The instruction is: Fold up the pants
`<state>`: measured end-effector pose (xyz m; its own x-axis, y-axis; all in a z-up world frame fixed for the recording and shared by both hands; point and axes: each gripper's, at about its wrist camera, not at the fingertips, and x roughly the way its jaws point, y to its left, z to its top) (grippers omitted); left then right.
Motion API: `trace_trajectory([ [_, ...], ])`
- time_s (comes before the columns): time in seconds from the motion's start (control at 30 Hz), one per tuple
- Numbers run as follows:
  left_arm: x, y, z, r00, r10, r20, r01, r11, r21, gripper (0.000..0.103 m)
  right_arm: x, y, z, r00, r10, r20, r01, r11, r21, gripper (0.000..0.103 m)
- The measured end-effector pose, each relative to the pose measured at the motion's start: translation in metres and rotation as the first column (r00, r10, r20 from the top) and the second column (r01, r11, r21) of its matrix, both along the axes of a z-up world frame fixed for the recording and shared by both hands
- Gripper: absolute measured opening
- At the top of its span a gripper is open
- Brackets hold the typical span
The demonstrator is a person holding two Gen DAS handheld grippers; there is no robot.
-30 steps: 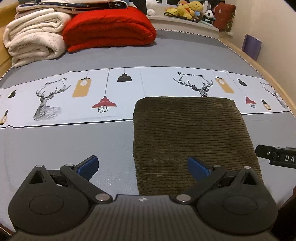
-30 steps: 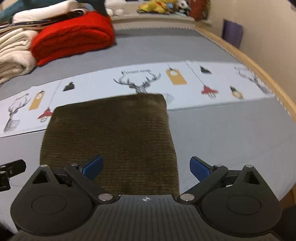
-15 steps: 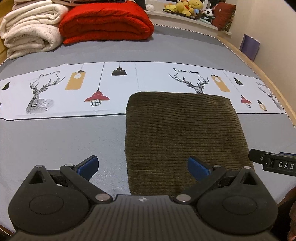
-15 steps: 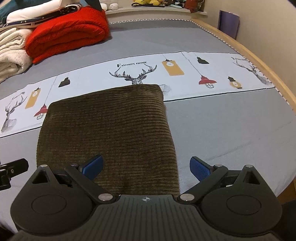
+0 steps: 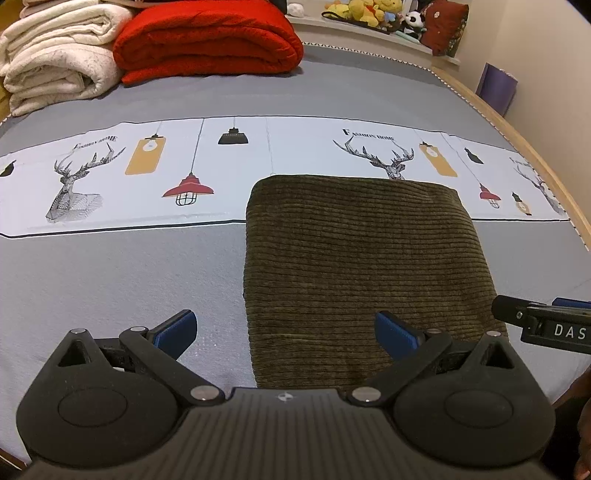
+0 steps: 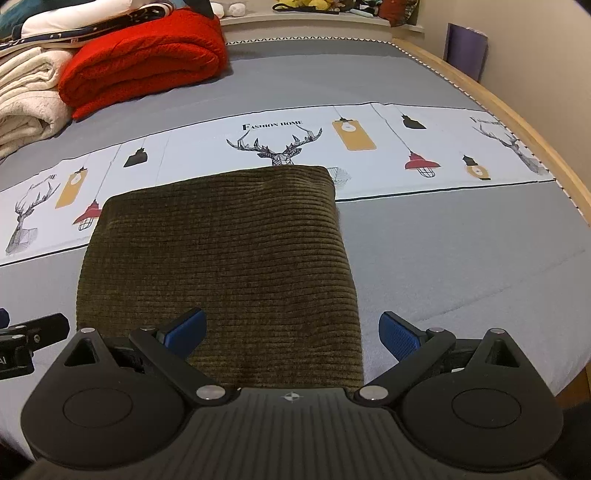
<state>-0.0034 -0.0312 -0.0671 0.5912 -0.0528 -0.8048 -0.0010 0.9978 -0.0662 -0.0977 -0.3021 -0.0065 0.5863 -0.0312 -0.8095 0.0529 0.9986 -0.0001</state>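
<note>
Olive-brown corduroy pants (image 5: pixel 362 254) lie folded into a flat rectangle on the grey bed; they also show in the right wrist view (image 6: pixel 221 258). My left gripper (image 5: pixel 286 332) is open and empty, held above the near left corner of the pants. My right gripper (image 6: pixel 293 334) is open and empty, above the near right corner. The right gripper's tip shows at the right edge of the left wrist view (image 5: pixel 546 325). The left gripper's tip shows at the left edge of the right wrist view (image 6: pixel 29 332).
A red folded blanket (image 5: pixel 207 40) and cream blankets (image 5: pixel 55 59) are stacked at the far side of the bed. A white printed strip (image 5: pixel 129 173) crosses the grey bedspread (image 5: pixel 110 277). A wooden bed edge (image 6: pixel 517 129) runs along the right. Plush toys (image 5: pixel 369 9) sit on a far ledge.
Both grippers have drawn back and risen a little from the folded pants. Both stay open and empty. The pants have not moved.
</note>
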Motion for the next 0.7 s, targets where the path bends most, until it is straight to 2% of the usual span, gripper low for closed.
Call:
trace_trajectory([
  [0.7,-0.0007,-0.0079,-0.0031,0.999,-0.031,-0.01,0.031,0.999,-0.014,0.103,-0.0019,-0.0002,0.0018,1.0,0.008,0.005,-0.008,1.0,-0.006,0.1],
])
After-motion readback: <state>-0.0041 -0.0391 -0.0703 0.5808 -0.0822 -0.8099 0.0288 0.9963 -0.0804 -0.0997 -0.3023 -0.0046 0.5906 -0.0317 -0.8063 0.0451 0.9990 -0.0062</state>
